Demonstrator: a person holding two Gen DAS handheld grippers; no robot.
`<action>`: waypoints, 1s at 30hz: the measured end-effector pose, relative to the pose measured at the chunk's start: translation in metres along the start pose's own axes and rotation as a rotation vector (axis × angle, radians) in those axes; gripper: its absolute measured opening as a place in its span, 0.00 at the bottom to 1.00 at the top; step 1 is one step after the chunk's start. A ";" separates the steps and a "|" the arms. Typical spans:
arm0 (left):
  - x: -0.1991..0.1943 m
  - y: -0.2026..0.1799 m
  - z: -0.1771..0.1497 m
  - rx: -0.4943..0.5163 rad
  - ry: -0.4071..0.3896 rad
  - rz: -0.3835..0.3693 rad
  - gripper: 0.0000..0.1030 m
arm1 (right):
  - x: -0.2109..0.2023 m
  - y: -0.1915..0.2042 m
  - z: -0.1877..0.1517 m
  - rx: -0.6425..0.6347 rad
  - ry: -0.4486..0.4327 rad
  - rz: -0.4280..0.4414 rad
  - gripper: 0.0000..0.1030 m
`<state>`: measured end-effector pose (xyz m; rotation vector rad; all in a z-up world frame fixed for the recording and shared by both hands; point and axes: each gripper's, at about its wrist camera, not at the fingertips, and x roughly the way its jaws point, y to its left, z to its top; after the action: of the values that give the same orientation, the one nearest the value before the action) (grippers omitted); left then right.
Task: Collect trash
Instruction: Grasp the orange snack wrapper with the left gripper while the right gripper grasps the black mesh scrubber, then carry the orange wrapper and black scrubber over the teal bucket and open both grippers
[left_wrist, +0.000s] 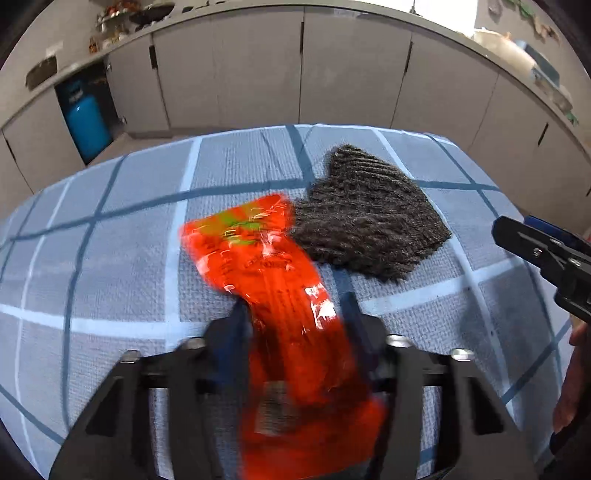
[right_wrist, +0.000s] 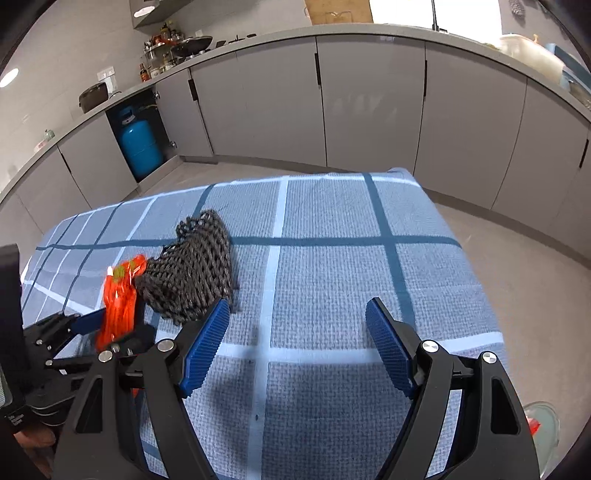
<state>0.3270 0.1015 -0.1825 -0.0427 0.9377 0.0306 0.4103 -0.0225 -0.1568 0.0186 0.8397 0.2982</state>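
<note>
An orange plastic wrapper with a green-yellow band near its top sticks up between the blue pads of my left gripper, which is shut on its lower part; the picture is blurred here. In the right wrist view the same wrapper stands in the left gripper at the left edge. A dark grey knitted cloth lies on the table just beyond the wrapper, touching its top corner. My right gripper hovers open over bare tablecloth to the right of the knitted cloth, with nothing between its pads.
The table wears a blue checked cloth; its far and right edges drop to a grey floor. Grey cabinets curve behind, with a blue gas cylinder in an open bay. A clear container holding something red shows at the lower right.
</note>
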 end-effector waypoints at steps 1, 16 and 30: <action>-0.003 0.005 0.000 -0.017 0.005 -0.030 0.42 | 0.002 0.002 0.001 -0.001 0.001 0.008 0.74; -0.031 0.054 -0.005 -0.016 -0.052 0.128 0.41 | 0.072 0.059 0.019 -0.052 0.133 0.109 0.46; -0.054 0.039 -0.008 0.017 -0.071 0.158 0.41 | -0.024 0.034 -0.019 -0.028 0.036 0.162 0.18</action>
<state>0.2867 0.1395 -0.1450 0.0485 0.8691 0.1695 0.3725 0.0022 -0.1480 0.0549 0.8711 0.4635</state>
